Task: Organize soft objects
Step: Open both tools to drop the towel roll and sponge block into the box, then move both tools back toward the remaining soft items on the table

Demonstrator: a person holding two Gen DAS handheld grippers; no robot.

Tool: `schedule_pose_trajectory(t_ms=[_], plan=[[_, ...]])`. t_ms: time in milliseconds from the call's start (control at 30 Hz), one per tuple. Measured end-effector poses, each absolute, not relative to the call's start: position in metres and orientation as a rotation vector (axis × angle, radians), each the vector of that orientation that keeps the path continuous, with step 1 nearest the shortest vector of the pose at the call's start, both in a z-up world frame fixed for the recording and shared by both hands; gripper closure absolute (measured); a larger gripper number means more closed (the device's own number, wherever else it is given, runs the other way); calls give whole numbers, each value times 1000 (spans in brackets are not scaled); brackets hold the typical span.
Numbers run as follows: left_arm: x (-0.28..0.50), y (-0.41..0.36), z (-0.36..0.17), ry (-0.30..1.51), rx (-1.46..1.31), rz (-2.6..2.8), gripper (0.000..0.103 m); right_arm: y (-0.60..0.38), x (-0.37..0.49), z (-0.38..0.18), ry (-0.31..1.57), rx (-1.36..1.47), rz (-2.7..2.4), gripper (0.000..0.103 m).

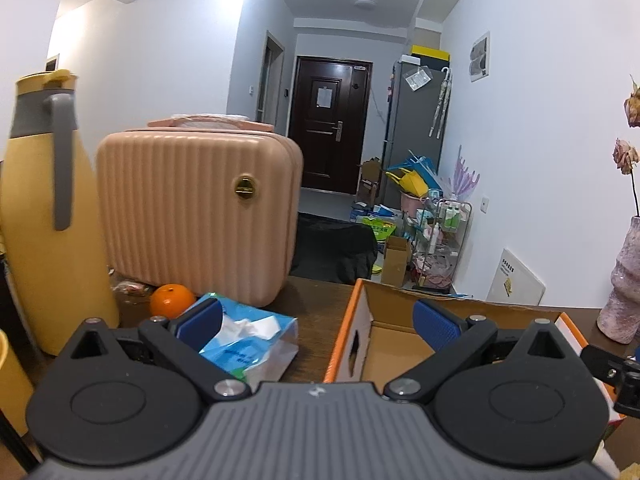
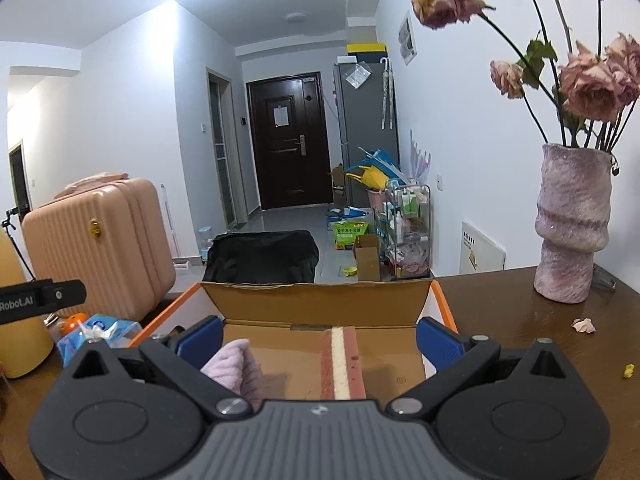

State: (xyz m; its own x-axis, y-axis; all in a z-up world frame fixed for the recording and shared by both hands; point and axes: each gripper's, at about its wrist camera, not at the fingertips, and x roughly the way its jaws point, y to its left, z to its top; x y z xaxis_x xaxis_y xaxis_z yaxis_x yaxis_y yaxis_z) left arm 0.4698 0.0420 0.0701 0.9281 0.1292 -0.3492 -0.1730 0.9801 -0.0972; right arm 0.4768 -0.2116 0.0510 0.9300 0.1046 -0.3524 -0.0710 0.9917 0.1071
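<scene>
Both grippers hang wide apart and empty over the brown table [image 2: 500, 320]. The left gripper [image 1: 320, 320] straddles the gap between the tissue pack [image 1: 248, 336] on the left and the cardboard box [image 1: 352, 320] on the right, its left blue pad just above the pack. That pack looks light and squashy in slick film, white tissue bursting from the top, so I'd pinch across its short width, mid-body; its long axis seems to run near-to-far, angled slightly right. The right gripper [image 2: 320, 338] hovers over the box [image 2: 316, 300], where a lilac knitted piece [image 2: 236, 368] sits near-left, soft and floppy, and a red-and-cream striped strip [image 2: 342, 364] lies lengthwise toward the far wall. The pink case [image 1: 196, 208] and orange [image 1: 172, 300] wait behind.
</scene>
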Motion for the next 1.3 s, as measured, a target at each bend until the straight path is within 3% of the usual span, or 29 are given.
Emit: schedule_pose_trajectory(t_ms=[1300], plan=[[319, 73, 43, 332, -98, 181, 0, -187, 328, 22, 314, 17, 118, 0]])
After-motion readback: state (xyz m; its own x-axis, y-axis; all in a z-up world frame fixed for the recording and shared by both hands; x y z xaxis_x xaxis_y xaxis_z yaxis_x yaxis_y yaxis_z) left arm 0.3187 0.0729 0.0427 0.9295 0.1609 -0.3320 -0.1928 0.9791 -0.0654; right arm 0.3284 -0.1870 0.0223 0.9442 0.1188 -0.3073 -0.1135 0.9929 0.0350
